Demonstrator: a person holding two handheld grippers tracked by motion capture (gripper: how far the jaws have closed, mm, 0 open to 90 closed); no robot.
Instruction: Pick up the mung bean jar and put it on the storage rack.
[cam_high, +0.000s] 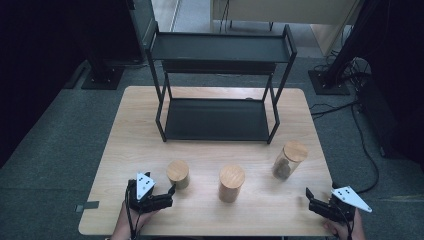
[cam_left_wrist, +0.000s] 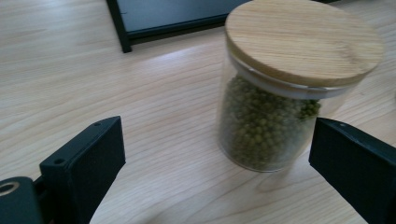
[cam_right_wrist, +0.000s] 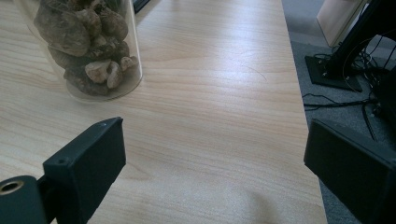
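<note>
A pale wooden desk (cam_high: 125, 150) carries a black two-tier shelf rack (cam_high: 217, 120) in the upper middle of the high view, both tiers bare, and three lidded jars stand in a row below it.

The jar of green beans (cam_high: 178, 174), at the lower left of that view, is the one being reached for. It stands upright, long axis vertical, its round wooden lid (cam_left_wrist: 303, 39) seated on top. The left tongs (cam_high: 167, 192) sit just below and left of it, tips pointing up and to the right at it, jaws spread wide. In the left gripper view the jar (cam_left_wrist: 266, 126) fills the upper right of the frame, hard against the right jaw and well clear of the left one, so it lies off-centre in the gap. Judged from this, the tongs need to shift toward the jar's side before closing, or the nearer jaw may nudge it over.

The middle jar (cam_high: 231, 183) stands lower centre, apart from both hands.

The jar of brown lumps (cam_high: 288, 160) stands at the right of the row. The right tongs (cam_high: 315, 200), at the lower right corner of the high view, are also apart and hold nothing; in the right gripper view that jar (cam_right_wrist: 86, 46) sits in the upper left, beyond the left jaw.

The left hand is plainly the nearer to its jar.
</note>
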